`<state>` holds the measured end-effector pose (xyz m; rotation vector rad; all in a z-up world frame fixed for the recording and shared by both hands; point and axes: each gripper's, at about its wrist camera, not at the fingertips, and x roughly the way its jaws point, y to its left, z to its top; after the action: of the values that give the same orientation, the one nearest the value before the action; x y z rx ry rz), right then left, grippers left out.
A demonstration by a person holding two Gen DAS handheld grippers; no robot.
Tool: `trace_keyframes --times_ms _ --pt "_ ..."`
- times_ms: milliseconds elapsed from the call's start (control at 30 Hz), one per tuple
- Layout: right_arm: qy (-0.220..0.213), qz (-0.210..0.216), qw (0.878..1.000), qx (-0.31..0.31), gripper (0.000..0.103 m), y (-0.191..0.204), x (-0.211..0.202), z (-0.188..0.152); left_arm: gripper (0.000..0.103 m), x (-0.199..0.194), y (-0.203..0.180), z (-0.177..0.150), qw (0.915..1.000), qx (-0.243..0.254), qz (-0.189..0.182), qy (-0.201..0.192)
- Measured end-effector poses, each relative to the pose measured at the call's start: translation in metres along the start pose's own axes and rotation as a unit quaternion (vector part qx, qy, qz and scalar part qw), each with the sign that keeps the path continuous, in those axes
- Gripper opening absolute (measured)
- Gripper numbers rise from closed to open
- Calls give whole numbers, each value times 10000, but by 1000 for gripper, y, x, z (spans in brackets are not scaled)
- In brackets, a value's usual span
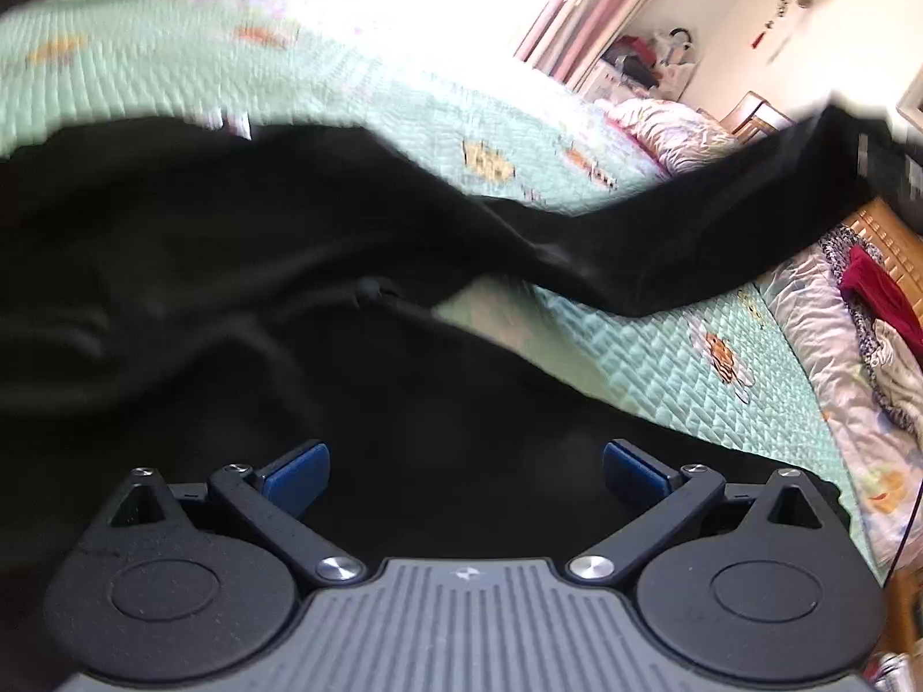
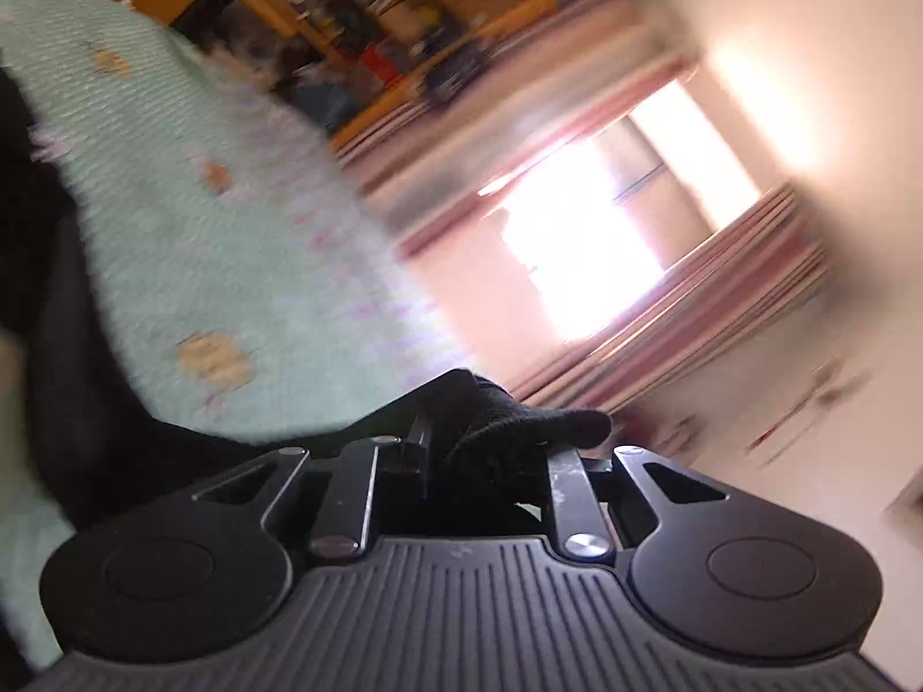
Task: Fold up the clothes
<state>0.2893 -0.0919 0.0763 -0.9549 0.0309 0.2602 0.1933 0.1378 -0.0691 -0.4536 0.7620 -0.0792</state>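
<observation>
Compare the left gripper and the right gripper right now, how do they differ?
The left gripper is open, its blue pads wide apart above the black garment; the right gripper is shut on a ribbed edge of that garment. The left view is fairly sharp, the right heavily blurred. Both work over the green quilt.

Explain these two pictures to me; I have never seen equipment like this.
A person holds a hand-held claw in each hand, and each claw carries a camera looking along its fingers. The left view shows the left claw open, blue pads apart, above a black garment spread on a green quilted bed cover. The right view, blurred by motion, shows the right claw shut on a ribbed edge of that garment, with a bright window behind.
</observation>
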Motion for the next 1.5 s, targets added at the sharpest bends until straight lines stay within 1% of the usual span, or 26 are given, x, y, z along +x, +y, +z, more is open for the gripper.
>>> trace_keyframes --times_ms 33,100,167,233,367,433,500,567,633,667,767,833,867,900,933,967,1000,1067,1167,1233,1267,1300,1333,1367,1467,1500 --pt "-31 -290 9996 -48 20 -14 8 10 102 -6 2 3 9999 42 24 -89" --pt "408 -476 9975 316 20 -38 40 -8 102 -16 12 8 9998 -59 10 -213" --pt "868 -643 9917 700 20 -63 73 -27 102 -19 24 11 9994 -247 20 -229" --pt "1264 -428 9822 1324 20 -70 103 -65 102 -20 36 14 9988 -423 55 -221" --pt "1853 -215 9633 1930 20 -41 150 -126 102 -21 58 22 9974 -654 254 -169" --pt "1986 -159 9613 1900 20 -15 167 -137 102 -22 67 29 9965 -724 363 -184" --pt "1982 -214 9665 1617 20 9 172 -142 102 -22 72 37 9957 -717 526 -271" --pt "1784 -328 9741 1347 20 22 174 -134 102 -20 74 47 9949 -624 703 -365" --pt "1312 -521 9829 1184 20 19 166 -114 102 -17 75 57 9936 -538 865 -477" --pt "991 -633 9865 1142 20 11 157 -100 102 -16 77 62 9928 -524 926 -550" --pt "66 -1043 9841 1434 20 -30 145 -50 102 -14 83 73 9886 -571 1124 -819" --pt "296 -1131 9769 1790 21 -54 170 -36 102 -12 90 75 9863 -624 1237 -899" --pt "430 -1170 9724 1970 24 -67 183 -30 102 -10 93 76 9854 -646 1284 -917" --pt "789 -1085 9676 2137 28 -68 205 -37 102 -8 96 77 9844 -669 1331 -935" --pt "1167 -987 9611 2299 42 -67 227 -45 102 -7 100 77 9834 -691 1378 -953" --pt "1543 -887 9529 2457 54 -67 250 -54 102 -5 103 78 9824 -713 1425 -971" --pt "1860 -678 9409 2750 56 -58 265 -69 102 -3 106 79 9814 -736 1472 -989" --pt "2466 -233 9094 3340 56 -38 293 -102 102 0 112 78 9798 -768 1549 -1001" --pt "2597 -156 8571 4447 56 -5 281 -147 102 0 117 75 9795 -669 1621 -992" --pt "2458 -145 8357 4909 56 12 257 -162 102 -5 117 76 9781 -588 1701 -1043" --pt "2334 -46 8253 5142 57 18 240 -167 102 -7 117 76 9774 -548 1741 -1069" --pt "2216 165 8102 5423 57 23 222 -171 102 -10 117 76 9766 -507 1781 -1095" --pt "2063 471 7871 5794 59 24 205 -177 102 -12 116 77 9760 -478 1813 -1111" --pt "1916 837 7545 6221 63 29 190 -180 102 -13 115 79 9755 -462 1836 -1117" --pt "1489 1956 6493 7197 65 50 150 -179 102 -16 110 88 9739 -432 1905 -1158" --pt "1523 2007 6485 7183 65 56 151 -176 102 -16 108 91 9738 -432 1909 -1156"
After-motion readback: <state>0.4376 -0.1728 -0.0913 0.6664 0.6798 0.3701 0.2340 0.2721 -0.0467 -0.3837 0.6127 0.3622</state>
